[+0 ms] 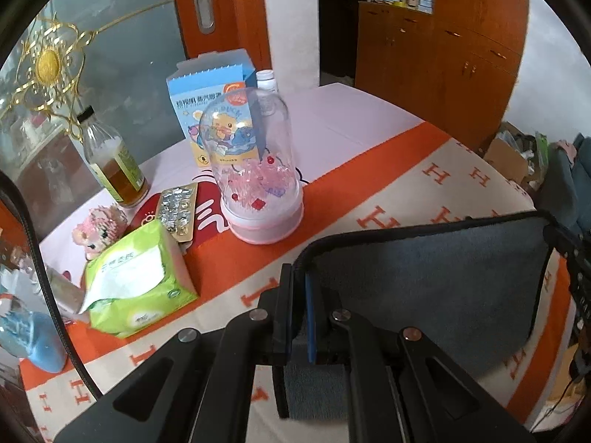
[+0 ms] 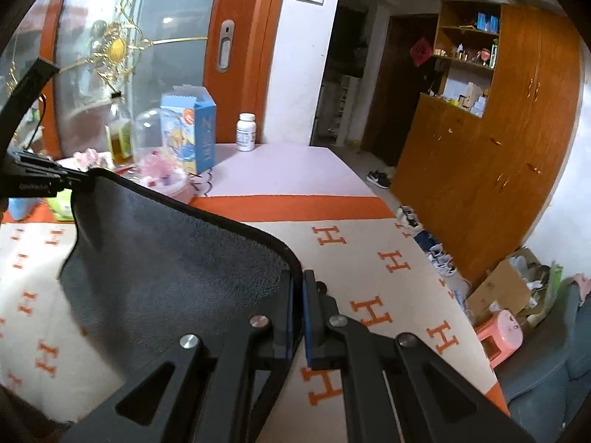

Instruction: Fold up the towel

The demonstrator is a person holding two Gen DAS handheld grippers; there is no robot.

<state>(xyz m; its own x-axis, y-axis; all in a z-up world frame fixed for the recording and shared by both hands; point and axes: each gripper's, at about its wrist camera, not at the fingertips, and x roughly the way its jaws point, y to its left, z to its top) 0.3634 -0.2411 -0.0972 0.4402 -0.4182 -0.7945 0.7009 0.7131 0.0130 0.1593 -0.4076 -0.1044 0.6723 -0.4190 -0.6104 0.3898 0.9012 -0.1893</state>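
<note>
A dark grey towel (image 1: pixel 424 280) with a black hem hangs stretched in the air above the orange-and-cream H-patterned cloth (image 1: pixel 406 199). My left gripper (image 1: pixel 300 284) is shut on the towel's left top corner. My right gripper (image 2: pixel 298 291) is shut on the towel (image 2: pixel 177 265) at its right top corner. The right gripper shows at the far right of the left wrist view (image 1: pixel 576 258). The left gripper shows at the far left of the right wrist view (image 2: pixel 55 181). The towel's lower part drapes toward the cloth.
Behind the towel stand a clear dome with pink pieces (image 1: pixel 255 162), a blue carton (image 1: pixel 210 107), a white pill bottle (image 2: pixel 246 132), an oil bottle (image 1: pixel 114 162), blister packs (image 1: pixel 176 212) and a green tissue pack (image 1: pixel 136 280). Wooden cabinets (image 2: pixel 498 155) and floor clutter lie to the right.
</note>
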